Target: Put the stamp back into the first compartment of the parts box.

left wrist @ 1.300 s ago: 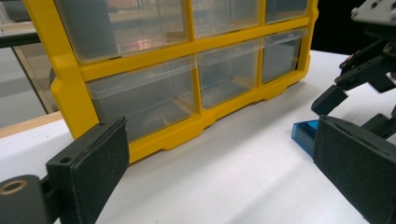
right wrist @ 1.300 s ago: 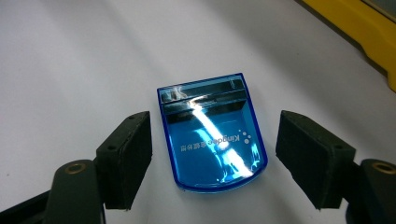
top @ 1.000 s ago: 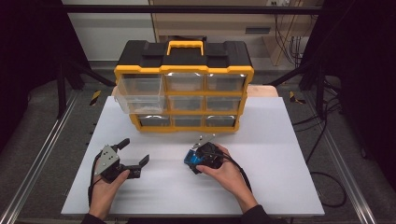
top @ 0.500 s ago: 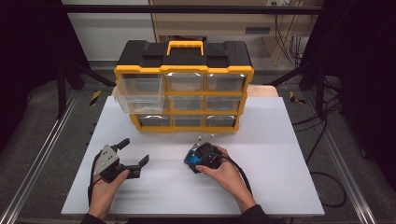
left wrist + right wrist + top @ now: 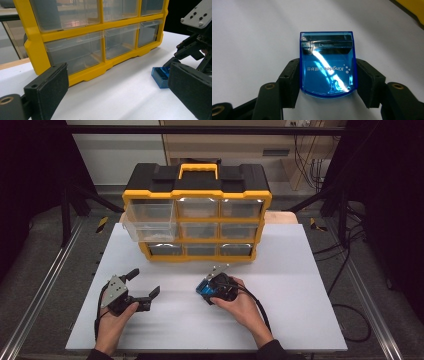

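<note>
A small blue translucent plastic box (image 5: 327, 63) with white lettering lies between the jaws of my right gripper (image 5: 327, 82), which is shut on its two sides. In the high view this right gripper (image 5: 206, 287) holds the blue box (image 5: 202, 288) at the table's middle front; the box also appears in the left gripper view (image 5: 160, 76). My left gripper (image 5: 146, 284) stands open to the left of it, its pads (image 5: 48, 87) wide apart with nothing between them. A yellow and black drawer organizer (image 5: 197, 215) stands behind both.
The organizer's clear drawers (image 5: 75, 53) face me; its top left drawer (image 5: 147, 217) juts out a little. The white table (image 5: 300, 285) has bare surface to the right and front. Metal rails and cables run along the floor on both sides.
</note>
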`<state>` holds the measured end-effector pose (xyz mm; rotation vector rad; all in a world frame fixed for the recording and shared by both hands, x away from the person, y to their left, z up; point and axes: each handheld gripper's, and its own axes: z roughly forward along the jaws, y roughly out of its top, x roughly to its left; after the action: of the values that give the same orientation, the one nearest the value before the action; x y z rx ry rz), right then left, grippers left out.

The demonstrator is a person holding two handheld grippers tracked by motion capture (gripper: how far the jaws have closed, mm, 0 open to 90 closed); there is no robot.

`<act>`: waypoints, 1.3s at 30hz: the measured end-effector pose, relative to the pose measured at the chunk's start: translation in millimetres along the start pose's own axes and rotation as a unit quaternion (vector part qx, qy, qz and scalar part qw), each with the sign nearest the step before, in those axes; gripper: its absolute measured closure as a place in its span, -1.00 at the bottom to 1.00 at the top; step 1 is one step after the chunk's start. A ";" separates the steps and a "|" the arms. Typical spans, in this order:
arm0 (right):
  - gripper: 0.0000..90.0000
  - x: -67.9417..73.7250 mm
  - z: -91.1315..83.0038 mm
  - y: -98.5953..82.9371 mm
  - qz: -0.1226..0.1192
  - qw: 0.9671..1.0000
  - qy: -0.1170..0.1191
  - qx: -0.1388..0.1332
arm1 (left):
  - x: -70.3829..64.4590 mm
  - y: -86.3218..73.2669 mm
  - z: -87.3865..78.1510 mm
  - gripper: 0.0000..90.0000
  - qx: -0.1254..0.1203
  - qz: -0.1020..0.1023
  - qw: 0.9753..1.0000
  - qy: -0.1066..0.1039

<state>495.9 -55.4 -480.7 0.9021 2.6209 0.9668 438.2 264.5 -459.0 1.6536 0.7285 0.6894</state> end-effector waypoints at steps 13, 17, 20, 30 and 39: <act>-0.06 -4.1 -20.2 -2.4 0.017 0.998 -0.019 -0.051 | 1.4 0.1 -1.6 -0.93 -0.005 -0.005 1.000 0.001; -0.06 -5.7 -30.5 -4.7 0.021 0.997 -0.024 -0.075 | 2.2 -0.3 -2.2 -0.93 -0.007 -0.010 1.000 0.002; -0.06 -7.5 -39.6 -6.8 0.031 0.995 -0.031 -0.090 | 3.1 -0.5 -2.8 -0.93 -0.008 -0.013 1.000 0.003; -0.06 -17.4 -62.7 -12.3 0.048 0.989 -0.044 -0.134 | 0.8 -2.9 -2.2 -0.93 -0.007 -0.022 1.000 -0.002; -0.06 -21.9 -75.3 -13.4 0.059 0.985 -0.047 -0.154 | 5.1 -1.5 -3.9 -0.93 -0.014 -0.026 1.000 0.004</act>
<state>478.0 -115.8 -432.2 1.0041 2.2770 1.2806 438.3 271.1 -459.5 1.6026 0.7618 0.6664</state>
